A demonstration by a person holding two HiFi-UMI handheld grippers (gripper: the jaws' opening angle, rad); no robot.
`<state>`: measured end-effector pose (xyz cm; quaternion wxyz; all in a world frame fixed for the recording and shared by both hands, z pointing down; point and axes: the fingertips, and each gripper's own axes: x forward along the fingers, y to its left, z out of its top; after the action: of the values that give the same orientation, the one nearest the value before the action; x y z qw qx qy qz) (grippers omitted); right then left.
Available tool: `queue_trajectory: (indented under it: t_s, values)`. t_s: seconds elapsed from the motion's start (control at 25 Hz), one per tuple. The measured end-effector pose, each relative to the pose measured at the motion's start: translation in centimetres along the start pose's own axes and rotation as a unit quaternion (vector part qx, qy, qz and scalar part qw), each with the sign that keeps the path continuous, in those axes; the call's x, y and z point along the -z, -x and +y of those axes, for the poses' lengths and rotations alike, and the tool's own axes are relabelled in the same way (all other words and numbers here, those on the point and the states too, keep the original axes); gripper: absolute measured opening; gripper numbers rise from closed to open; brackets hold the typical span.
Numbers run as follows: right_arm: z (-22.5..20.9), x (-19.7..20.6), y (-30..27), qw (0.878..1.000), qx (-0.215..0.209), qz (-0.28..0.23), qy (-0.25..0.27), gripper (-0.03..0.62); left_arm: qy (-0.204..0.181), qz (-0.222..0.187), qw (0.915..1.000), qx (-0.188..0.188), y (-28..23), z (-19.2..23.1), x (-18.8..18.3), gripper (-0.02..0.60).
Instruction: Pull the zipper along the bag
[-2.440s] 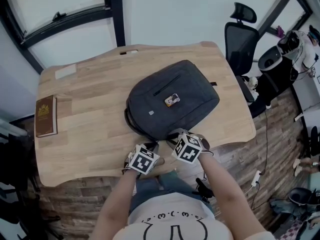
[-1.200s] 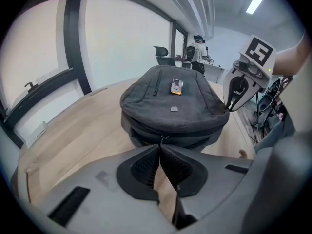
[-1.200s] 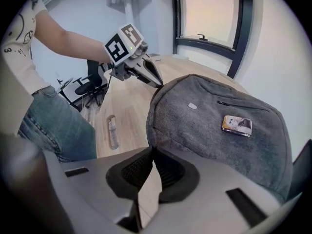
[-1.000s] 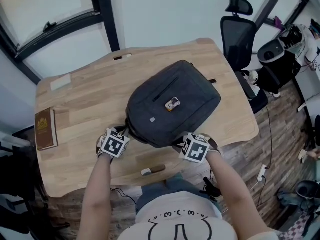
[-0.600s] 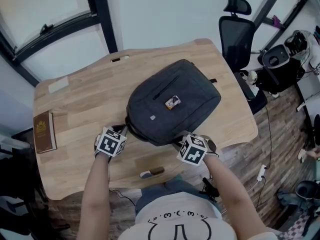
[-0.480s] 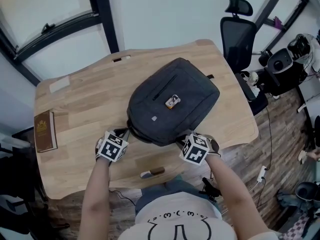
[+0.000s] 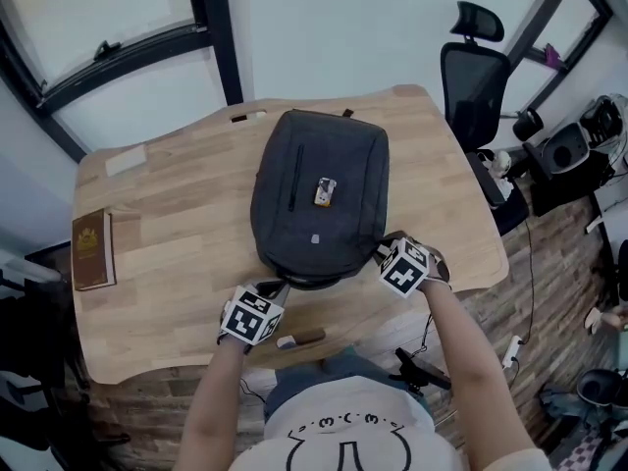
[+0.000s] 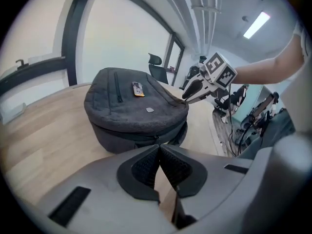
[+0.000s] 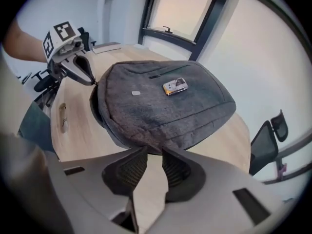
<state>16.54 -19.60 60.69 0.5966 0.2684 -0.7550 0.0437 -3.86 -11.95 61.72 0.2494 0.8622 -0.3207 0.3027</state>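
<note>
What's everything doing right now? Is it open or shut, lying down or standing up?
backpack: lying flat on the table, front side up.
left gripper: shut, tips right at the backpack's zipper seam.
right gripper: jaws opening, backpack's edge at their tips, not pinched.
book: shut, lying flat.
office chair: empty, upright.
</note>
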Motion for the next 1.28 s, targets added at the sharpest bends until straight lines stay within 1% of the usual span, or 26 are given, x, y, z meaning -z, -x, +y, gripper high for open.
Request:
queue_trajectory:
  t_s: [0.04,0.08,0.12,0.24,0.32,0.44,0.52,0.6,0.64,0.68,0.72,0.76,0.84,0.96,1.12,1.28]
  values:
    - [-0.2,0.0,0.5,1.0,-0.011,0.0,0.001,0.168,0.009,-0.003,0.9999,0.005,-0.2,-0.5,-0.2,0.017]
    - [-0.2,-0.2,1.0,1.0,-0.023,-0.002,0.009,0.221,0.013,-0.006,0.9999,0.009,-0.5,-1.1,-0.4,0.017]
    - [0.0,-0.5,1.6,0.999,-0.032,-0.007,0.021,0.233,0.014,-0.009,0.9998,0.013,-0.8,-1.6,-0.6,0.017]
    - [1.6,-2.0,2.7,0.996,-0.051,-0.033,0.068,0.235,0.014,-0.013,0.9996,0.019,-2.2,-3.1,-1.3,0.017]
    - [3.4,-3.0,2.9,0.992,-0.071,-0.048,0.093,0.235,0.01,-0.014,0.9996,0.023,-3.1,-4.1,-2.0,0.017]
    - [6.0,-4.0,2.4,0.986,-0.099,-0.053,0.122,0.235,-0.009,-0.012,0.9996,0.026,-4.3,-5.5,-2.9,0.017]
    - [7.0,-4.5,1.7,0.984,-0.098,-0.049,0.141,0.235,-0.016,-0.007,0.9995,0.027,-4.7,-6.1,-3.1,0.017]
    - [7.5,-4.8,0.8,0.983,-0.092,-0.045,0.15,0.232,-0.02,-0.004,0.9995,0.025,-5.0,-6.3,-3.1,0.017]
    - [7.6,-4.8,0.4,0.983,-0.092,-0.042,0.151,0.22,-0.019,-0.002,0.9996,0.023,-5.0,-6.3,-3.0,0.017]
    - [7.7,-4.7,0.1,0.983,-0.094,-0.04,0.151,0.173,-0.017,0.0,0.9996,0.021,-5.0,-6.2,-2.9,0.017]
    - [7.8,-4.6,-0.1,0.983,-0.098,-0.039,0.147,0.145,-0.016,0.0,0.9997,0.018,-4.9,-6.1,-2.7,0.017]
    - [7.8,-4.6,-0.2,0.984,-0.101,-0.041,0.14,0.135,-0.013,-0.001,0.9998,0.015,-4.9,-6.0,-2.5,0.017]
    - [7.7,-4.6,-0.2,0.985,-0.103,-0.048,0.127,0.129,-0.006,-0.007,0.9999,0.012,-4.8,-5.9,-2.4,0.017]
    - [7.7,-4.6,0.0,0.985,-0.094,-0.062,0.132,0.126,0.007,-0.015,0.9998,0.01,-4.1,-5.7,-2.6,0.017]
    - [7.5,-4.5,0.2,0.985,-0.093,-0.068,0.131,0.121,0.0,-0.017,0.9999,0.001,-2.8,-4.6,-2.4,0.017]
    - [7.5,-4.5,0.3,0.984,-0.093,-0.071,0.133,0.117,0.002,-0.018,0.9998,-0.007,-1.6,-3.1,-2.0,0.017]
